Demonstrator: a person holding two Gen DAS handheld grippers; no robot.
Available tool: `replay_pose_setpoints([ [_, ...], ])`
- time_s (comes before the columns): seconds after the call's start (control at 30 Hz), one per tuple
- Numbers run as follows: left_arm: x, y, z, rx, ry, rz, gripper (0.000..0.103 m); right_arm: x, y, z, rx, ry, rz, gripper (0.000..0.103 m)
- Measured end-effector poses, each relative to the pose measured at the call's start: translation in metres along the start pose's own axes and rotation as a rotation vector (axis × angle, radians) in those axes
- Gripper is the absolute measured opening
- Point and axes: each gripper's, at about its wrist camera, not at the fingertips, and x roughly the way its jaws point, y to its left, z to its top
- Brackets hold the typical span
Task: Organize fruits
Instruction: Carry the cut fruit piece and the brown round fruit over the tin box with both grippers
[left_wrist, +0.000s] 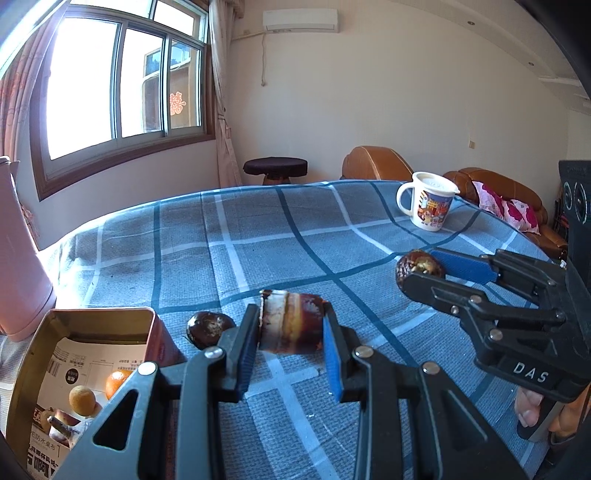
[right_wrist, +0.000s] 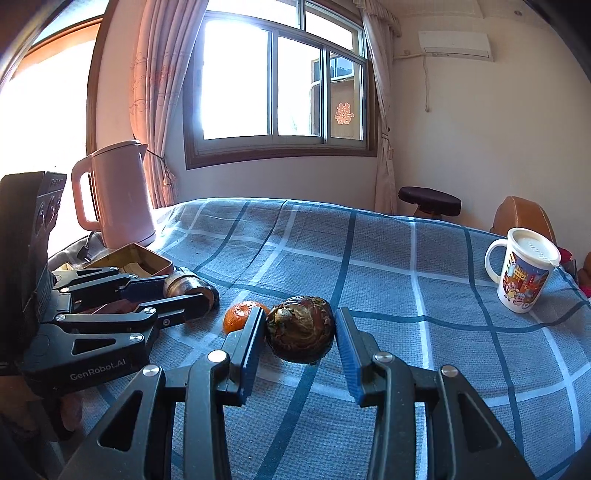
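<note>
- My left gripper (left_wrist: 291, 338) is clamped on a dark brown fruit piece with pale bands (left_wrist: 290, 321); both blue pads press its sides, and it is held just above the checked blue tablecloth (left_wrist: 258, 240).
- The right wrist view shows the same left gripper (right_wrist: 192, 291) from the side, its fingers closed around that piece (right_wrist: 186, 282), near the tin.
- My right gripper (right_wrist: 299, 341) stands open, its jaws spread on either side of a dark wrinkled round fruit (right_wrist: 301, 332). The left pad is at the fruit's edge; the right pad shows a narrow gap. Whether the left pad touches it, I cannot tell.
- In the left wrist view the right gripper (left_wrist: 424, 267) reaches in from the right with that fruit (left_wrist: 415, 267) between its fingers.
- A small orange (right_wrist: 242, 315) lies on the cloth just left of the wrinkled fruit.
- Another dark round fruit (left_wrist: 208, 328) rests on the cloth beside the open metal tin (left_wrist: 99, 321).
- Inside the tin: an orange (left_wrist: 116, 384), a yellowish round fruit (left_wrist: 82, 399), and printed paper lining.
- A pink kettle (right_wrist: 118, 192) stands behind the tin.
- A lidded cartoon mug (right_wrist: 524, 269) stands well apart at the cloth's far right.
</note>
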Motion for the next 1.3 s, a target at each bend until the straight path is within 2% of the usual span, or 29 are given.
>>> replay_pose_setpoints([
  [0.3, -0.012, 0.004, -0.001, -0.022, -0.049, 0.004, 0.034, -0.011, 0.000, 0.000, -0.005, -0.061, 0.011, 0.041],
  [0.57, -0.024, 0.001, -0.004, -0.001, -0.099, 0.025, 0.034, -0.020, 0.001, -0.002, -0.009, -0.112, 0.014, 0.041],
  [1.3, -0.046, 0.000, -0.010, -0.003, -0.186, 0.060, 0.034, -0.035, 0.003, -0.005, -0.019, -0.186, 0.005, 0.041],
])
